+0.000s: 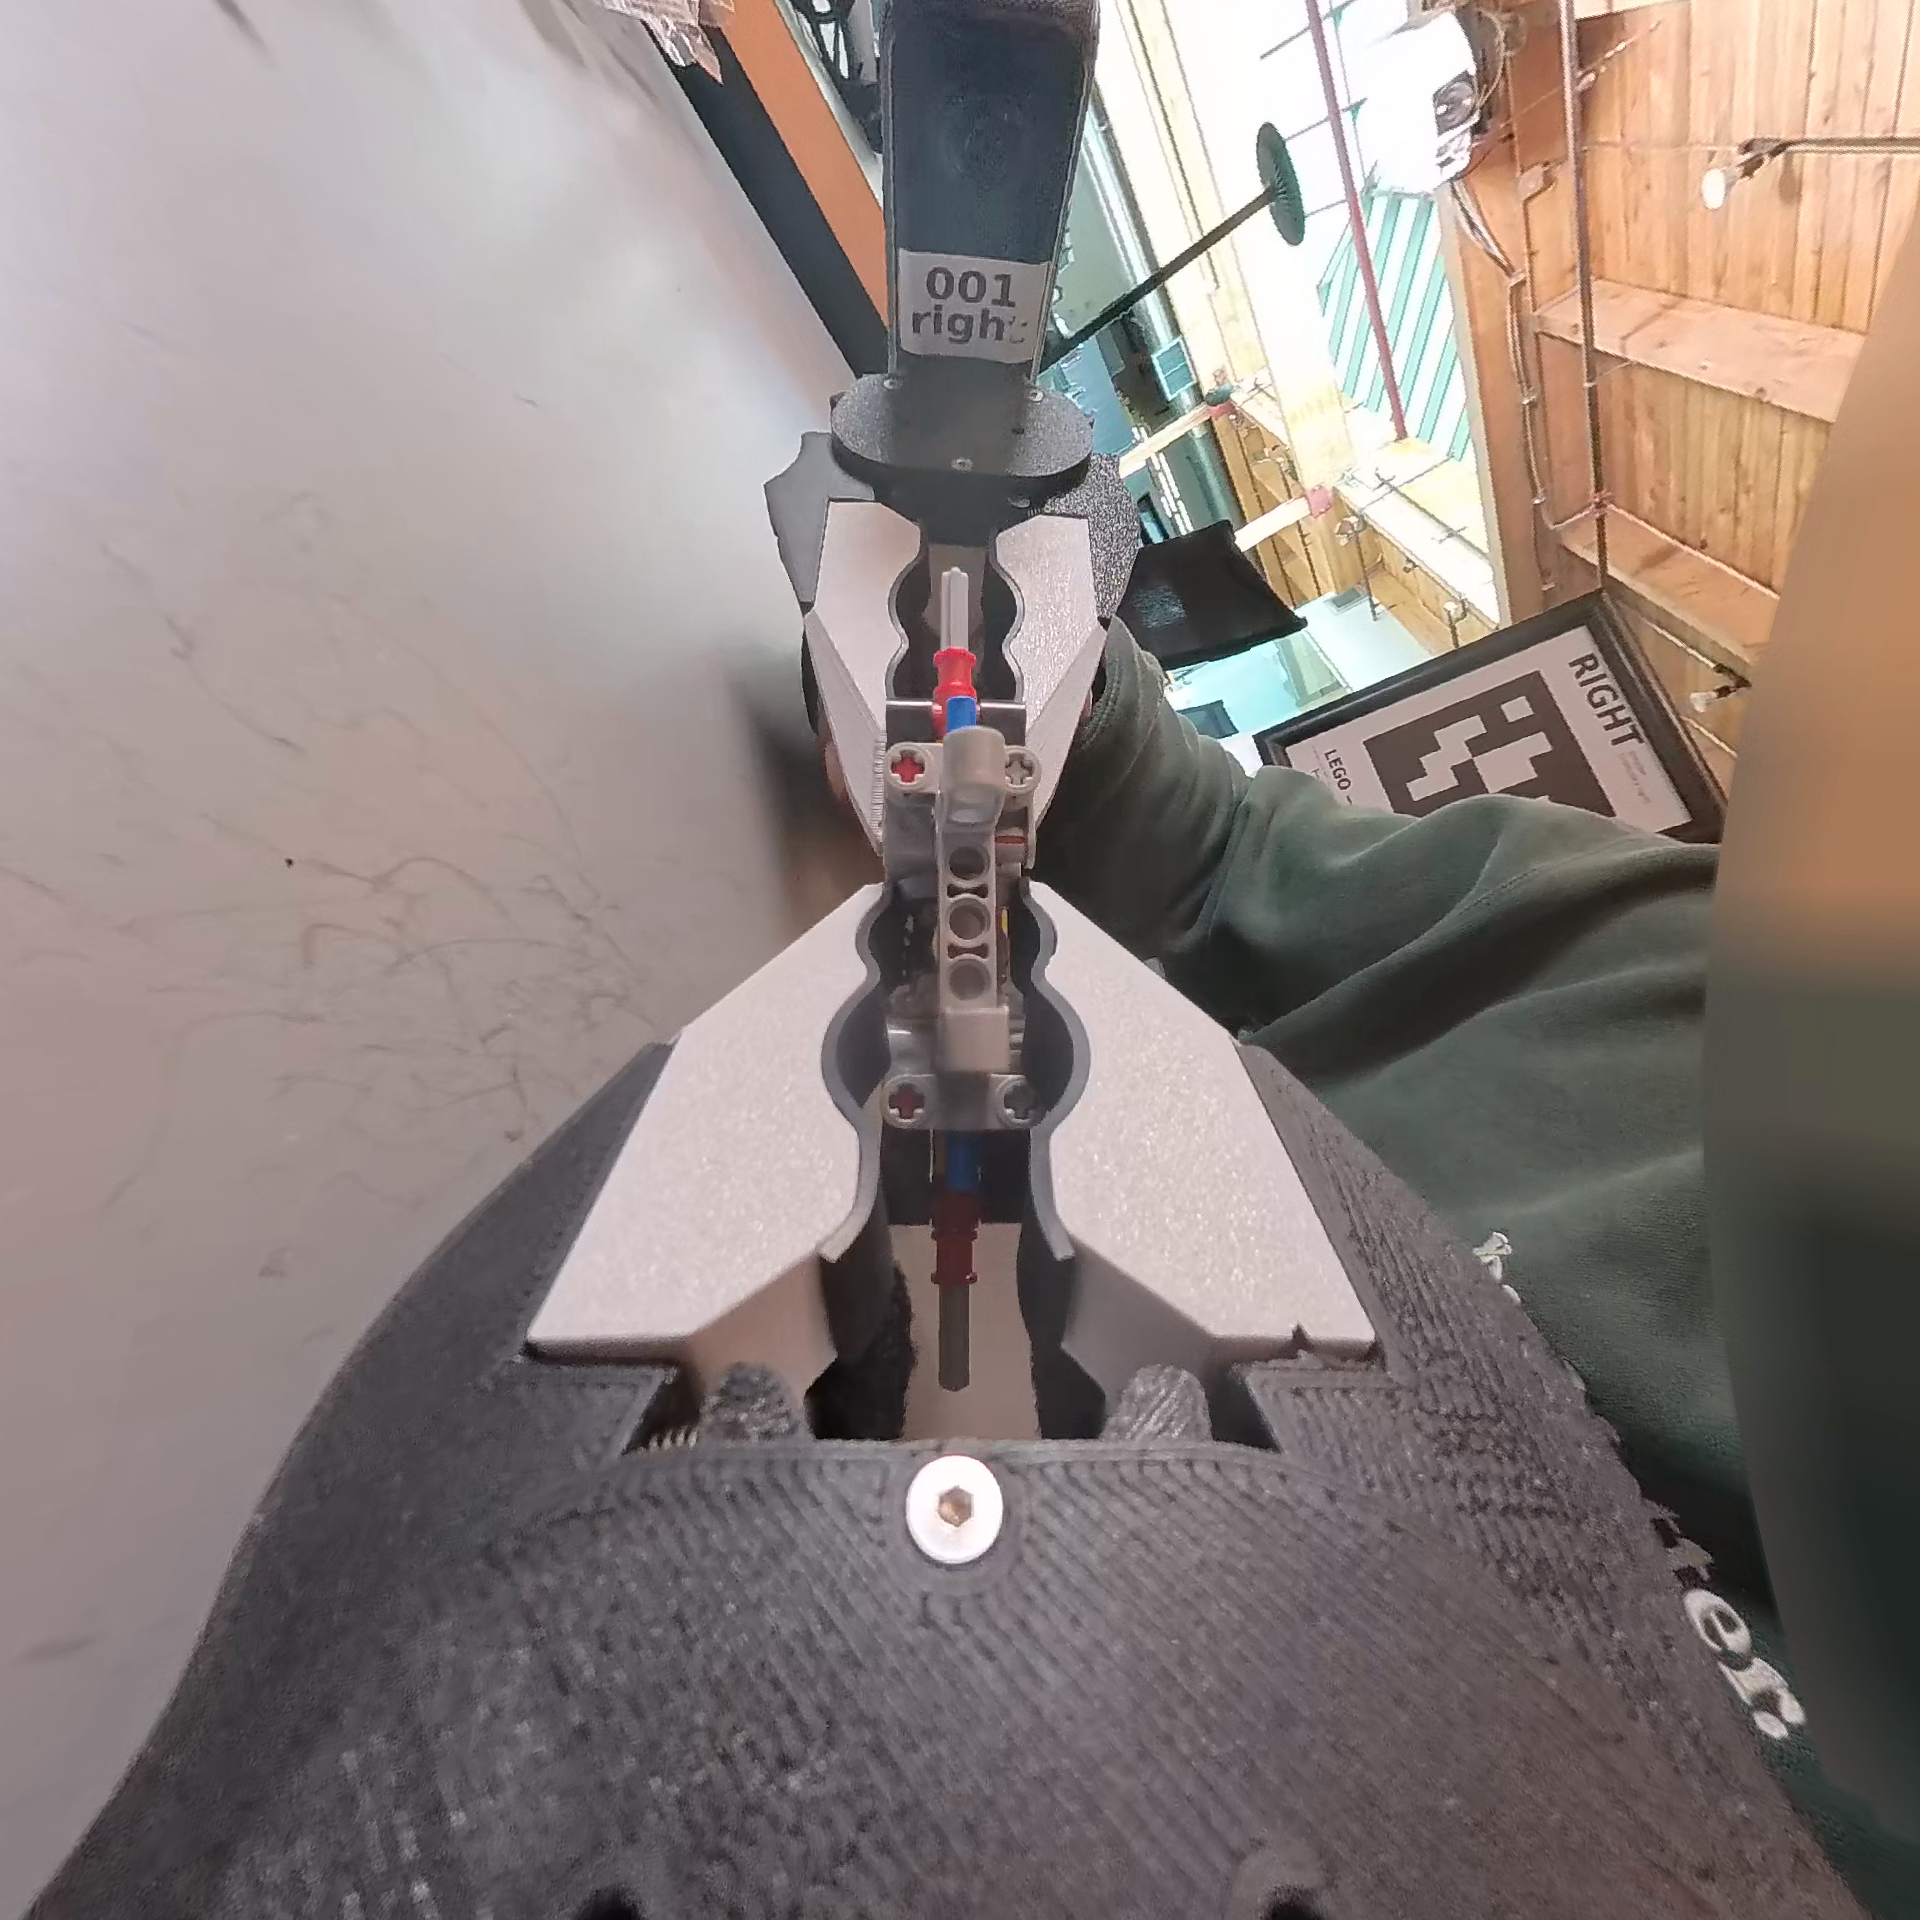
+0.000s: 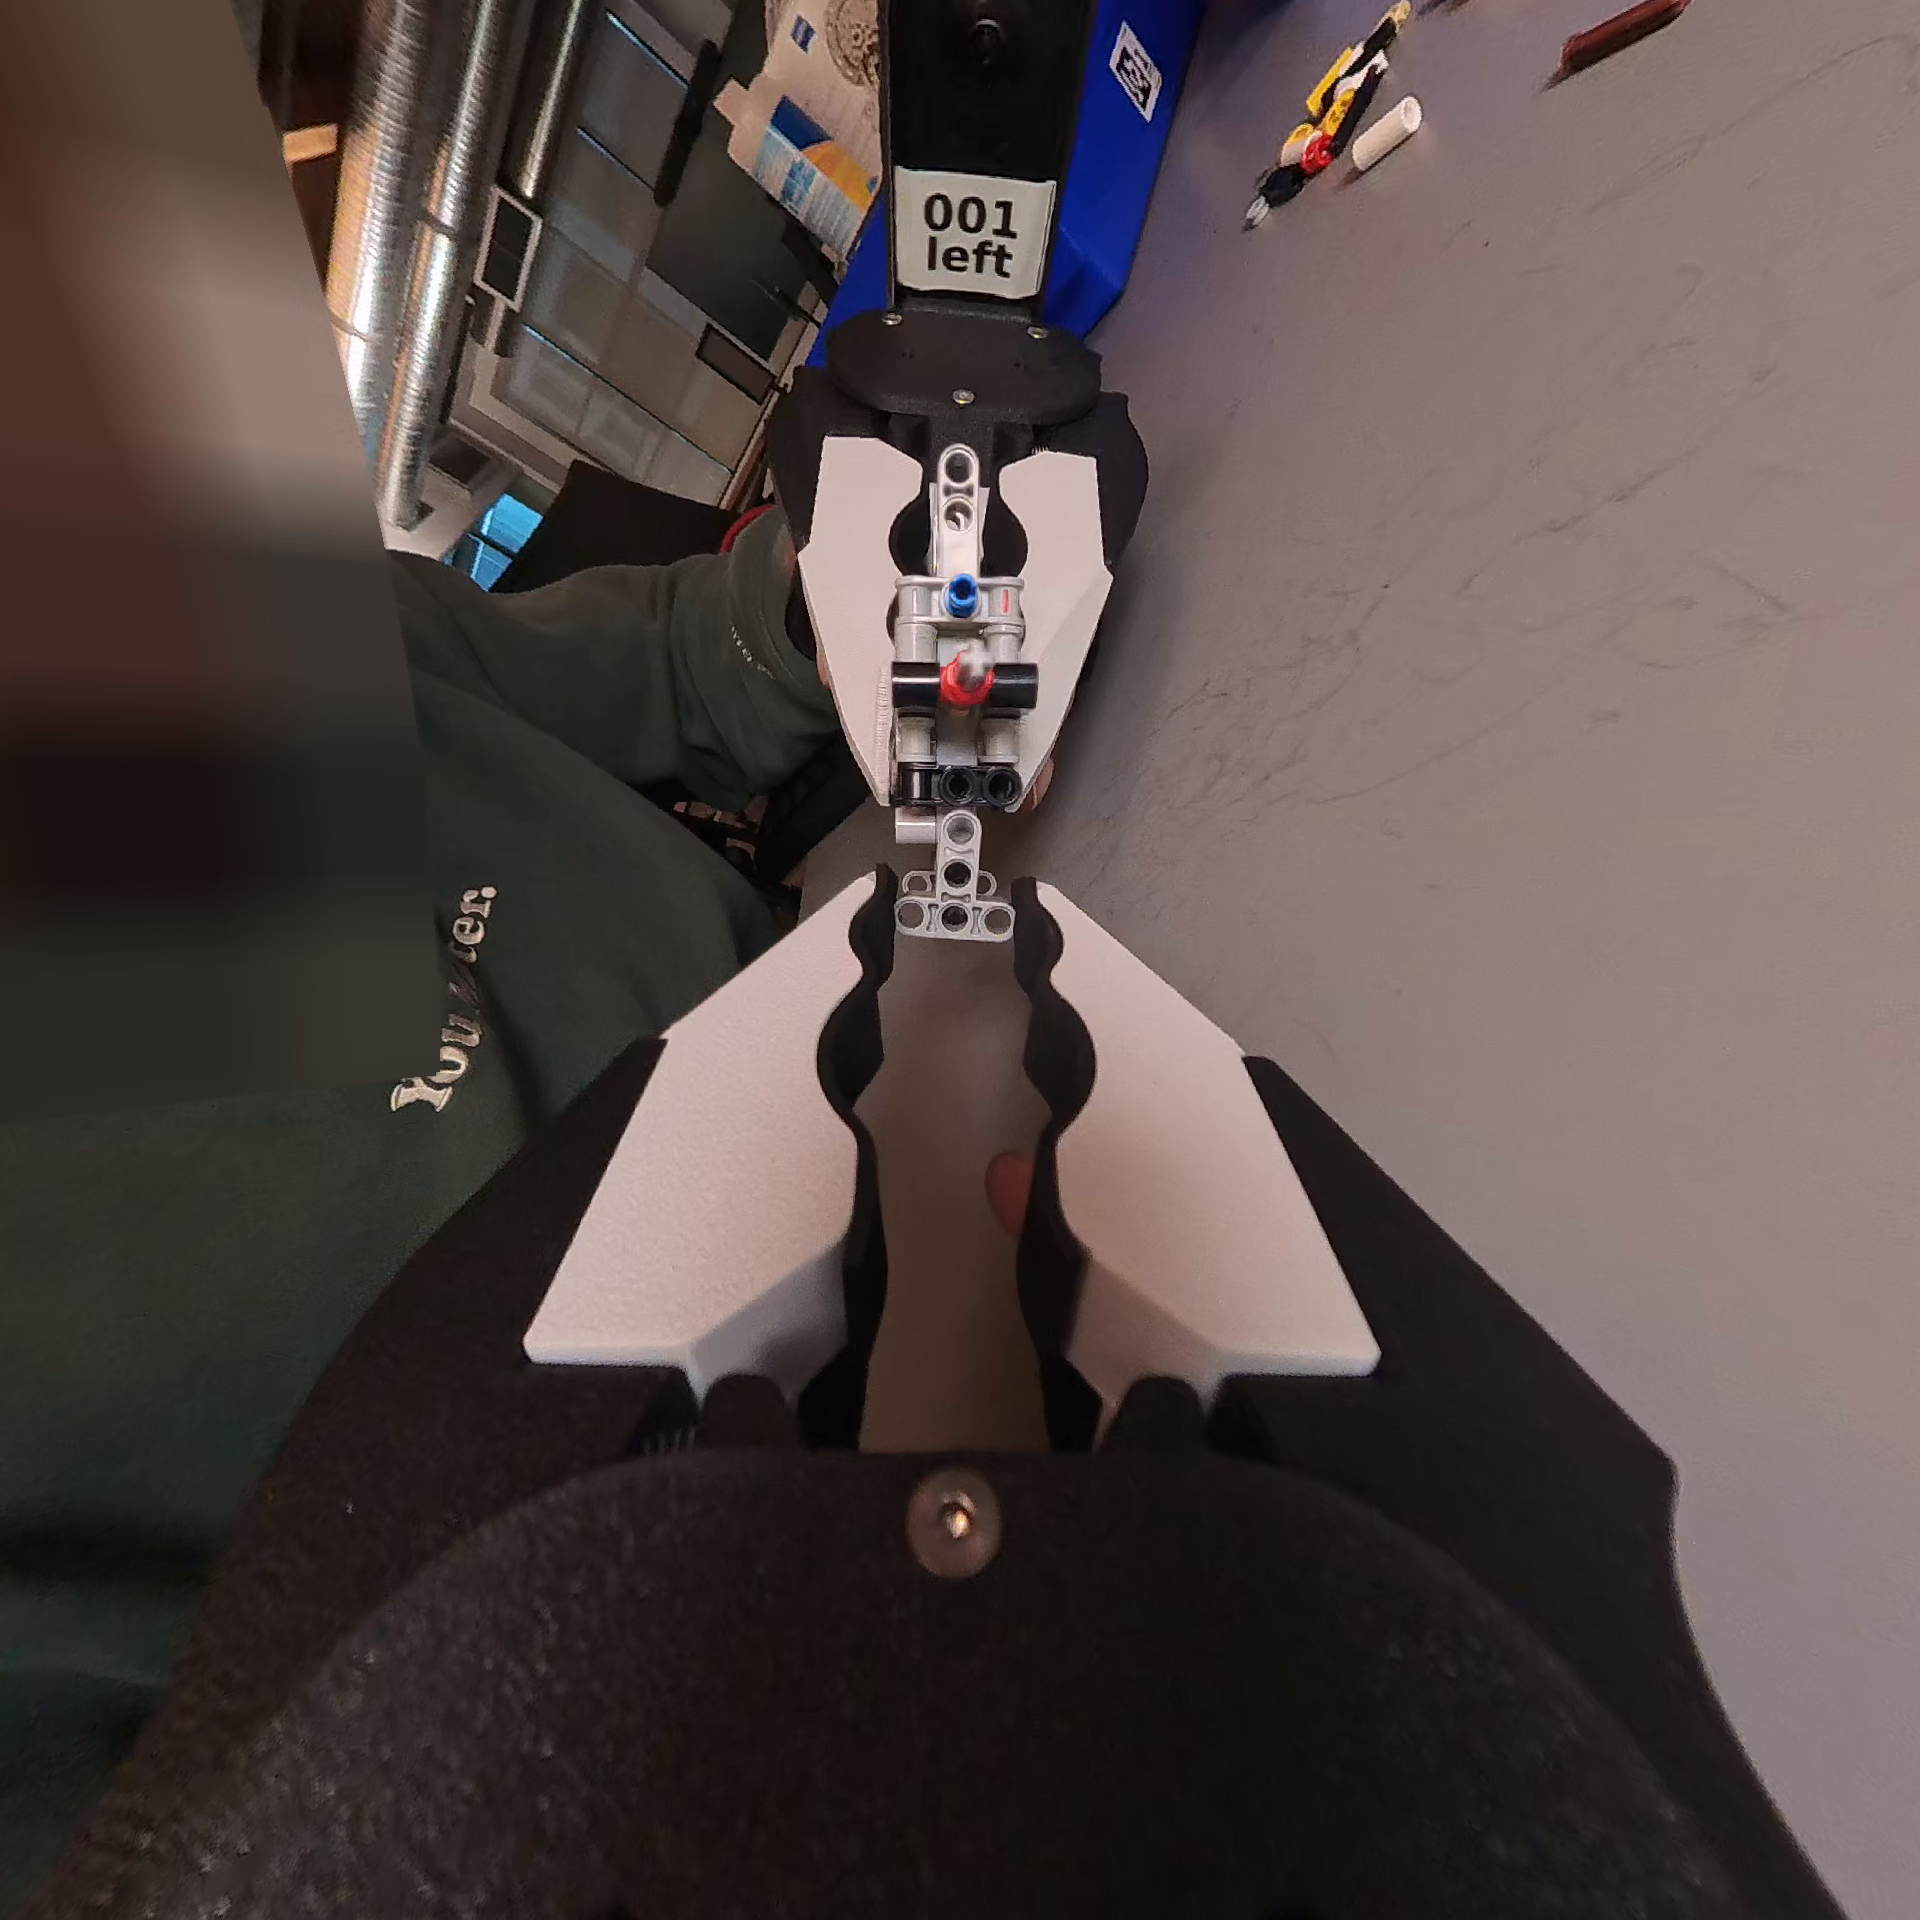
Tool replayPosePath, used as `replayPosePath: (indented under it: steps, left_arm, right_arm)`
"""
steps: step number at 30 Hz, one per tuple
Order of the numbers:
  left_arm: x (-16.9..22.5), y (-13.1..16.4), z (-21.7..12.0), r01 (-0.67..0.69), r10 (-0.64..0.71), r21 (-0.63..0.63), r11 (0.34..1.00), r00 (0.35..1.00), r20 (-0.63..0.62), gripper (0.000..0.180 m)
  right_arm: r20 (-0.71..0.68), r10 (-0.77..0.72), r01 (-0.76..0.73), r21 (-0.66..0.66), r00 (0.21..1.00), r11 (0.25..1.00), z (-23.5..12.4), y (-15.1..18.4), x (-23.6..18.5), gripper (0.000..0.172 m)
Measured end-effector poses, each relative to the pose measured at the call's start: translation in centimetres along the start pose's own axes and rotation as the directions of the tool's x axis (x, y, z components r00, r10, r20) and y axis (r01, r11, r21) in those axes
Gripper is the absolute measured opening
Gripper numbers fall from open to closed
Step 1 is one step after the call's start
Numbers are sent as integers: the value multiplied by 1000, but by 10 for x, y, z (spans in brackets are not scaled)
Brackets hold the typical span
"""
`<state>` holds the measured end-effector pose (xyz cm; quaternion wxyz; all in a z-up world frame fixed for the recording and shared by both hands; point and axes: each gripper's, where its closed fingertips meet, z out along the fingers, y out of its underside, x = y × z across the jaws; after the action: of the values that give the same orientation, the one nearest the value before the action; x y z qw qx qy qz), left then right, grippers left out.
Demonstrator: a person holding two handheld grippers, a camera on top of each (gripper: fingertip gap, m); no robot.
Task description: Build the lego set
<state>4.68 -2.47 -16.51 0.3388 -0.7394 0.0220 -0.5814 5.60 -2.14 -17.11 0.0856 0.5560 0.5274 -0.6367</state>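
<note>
**Brick assembly gripped at both ends above the grey tabletop**

Clamped in the left gripper (image 1: 958,894), jaws narrow and pressed on its sides: a grey plastic building-brick assembly (image 1: 961,935) of holed beams, with black connectors, a blue pin and a red bush on a grey axle. Seated deep between those fingers and reaching out past the tips.

At the far end, caught by the right gripper (image 2: 954,883): a light-grey T-shaped beam (image 2: 954,914) belonging to the assembly, with the narrow-set fingertips (image 2: 881,904) close against both ends of its crossbar. Just beneath the right fingers, a bare fingertip (image 2: 1008,1184).

Nose to nose, both grippers, with the assembly bridging the short space between them.

On one side, close by, a dark green sleeve (image 1: 1351,935). On the other, open scuffed grey tabletop (image 2: 1455,727).

Well away on that tabletop: a small cluster of yellow, black and red loose pieces (image 2: 1330,114), with a short white cylinder (image 2: 1387,130) just beside it.

Behind the left gripper, a blue bin (image 2: 1122,208); cannot tell its contents. Beyond the sleeve, a black-framed card with a black-and-white pattern (image 1: 1486,748).
</note>
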Motion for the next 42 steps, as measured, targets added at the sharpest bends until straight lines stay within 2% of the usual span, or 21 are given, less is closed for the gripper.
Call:
replayPosePath:
  steps: [8, 23, 34, 37, 40, 41, 42]
  left_arm:
    - [-2, 2, 1, -32, 32, -17, 999, 999, 37, 18]
    - [2, 0, 1, -3, 3, 6, 1000, 1000, -12, 18]
    - [15, -2, 2, 95, -91, 22, 995, 987, -135, 18]
    - [20, -1, 3, 114, -111, 7, 993, 980, -167, 19]
    - [22, -4, 3, 101, -96, 18, 995, 981, -166, 19]
    - [22, -4, 3, 99, -94, 21, 995, 982, -165, 19]
    - [22, -4, 3, 105, -100, 23, 994, 980, -170, 19]
  right_arm:
    - [0, 37, -37, -18, 999, 999, 0, 2, 3, 22]
    - [28, 5, -5, -15, 1000, 1000, 0, 2, -3, 22]
    - [118, -44, 41, 30, 992, 999, -3, -4, -18, 21]
    - [181, -45, 39, 39, 982, 998, -1, -5, -27, 16]
    - [201, -37, 23, 69, 979, 997, -3, -10, -29, 15]
    - [182, -27, 15, 72, 983, 997, -2, -11, -25, 8]
    - [193, -23, 9, 72, 981, 997, -2, -11, -26, 8]
